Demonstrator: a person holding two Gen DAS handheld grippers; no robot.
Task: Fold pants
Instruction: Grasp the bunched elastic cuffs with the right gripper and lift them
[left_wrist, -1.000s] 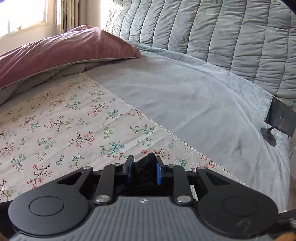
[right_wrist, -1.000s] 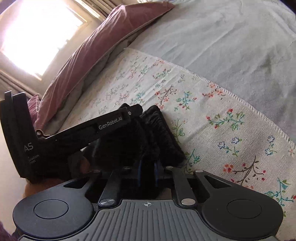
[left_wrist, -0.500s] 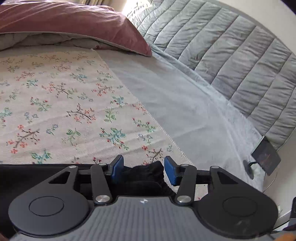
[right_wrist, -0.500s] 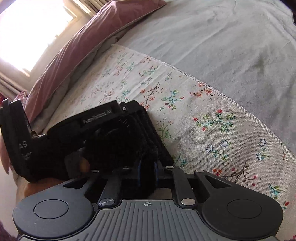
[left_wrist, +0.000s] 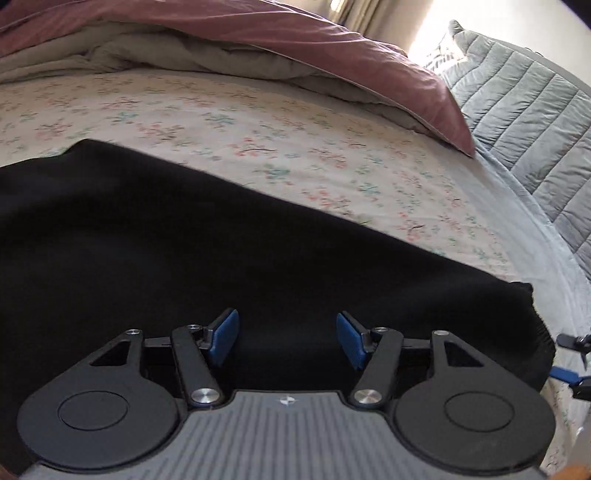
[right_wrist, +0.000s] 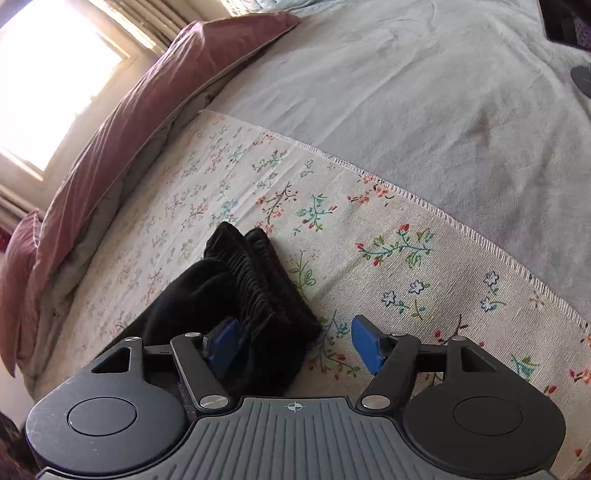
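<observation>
Black pants (left_wrist: 184, 240) lie spread flat on the floral sheet (left_wrist: 295, 147) and fill the lower half of the left wrist view. My left gripper (left_wrist: 287, 338) hovers over that cloth, its jaws opening, nothing pinched between the blue pads (left_wrist: 221, 338). In the right wrist view the pants' ribbed waistband end (right_wrist: 255, 280) lies bunched on the floral sheet (right_wrist: 406, 266). My right gripper (right_wrist: 295, 343) has its jaws opening; the waistband lies by the left pad, and the right pad stands clear of it. The right gripper's tips (left_wrist: 570, 363) peek in at the left wrist view's right edge.
A maroon pillow (left_wrist: 332, 48) on a grey duvet lies along the sheet's far side. A grey quilted cover (left_wrist: 535, 122) rises at the right. Beyond the sheet's stitched edge spreads a grey blanket (right_wrist: 443, 92), with a dark stand (right_wrist: 581, 75) at its far right edge.
Both grippers let go of the black cloth and their jaws spread. The left gripper swung away along the pants and no longer shows in the right wrist view. The right one stayed put.
</observation>
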